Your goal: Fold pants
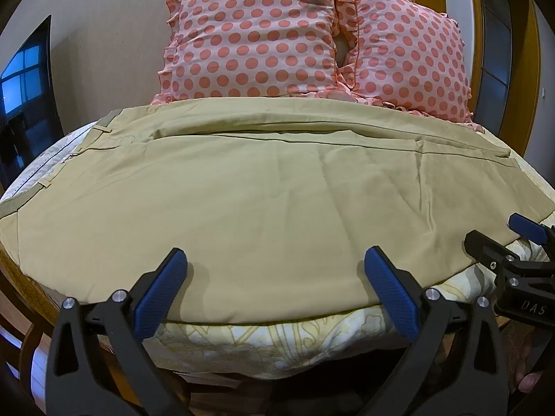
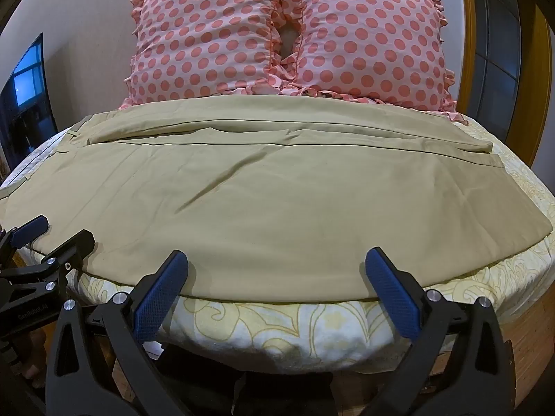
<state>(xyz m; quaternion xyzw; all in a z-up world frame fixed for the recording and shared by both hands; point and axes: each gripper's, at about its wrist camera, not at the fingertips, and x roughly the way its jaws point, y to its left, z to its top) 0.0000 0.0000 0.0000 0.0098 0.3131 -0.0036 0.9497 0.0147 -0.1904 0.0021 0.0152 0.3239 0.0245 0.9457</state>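
Khaki pants [image 1: 242, 190] lie flat across the bed, waistband at the left, both legs running to the right; they also show in the right wrist view [image 2: 277, 201]. My left gripper [image 1: 275, 267] is open and empty, its blue pads hovering at the near edge of the near leg. My right gripper [image 2: 277, 267] is open and empty at the same near edge, further right. The right gripper shows at the right of the left wrist view [image 1: 499, 239]. The left gripper shows at the left of the right wrist view [image 2: 57, 234].
Two pink polka-dot pillows [image 1: 256, 34] [image 2: 371, 41] stand at the far side behind the pants. The bed sheet [image 2: 277, 326] is white with a yellow floral print. A dark screen [image 1: 24, 97] hangs at the left. A wooden door frame [image 2: 464, 34] stands at the right.
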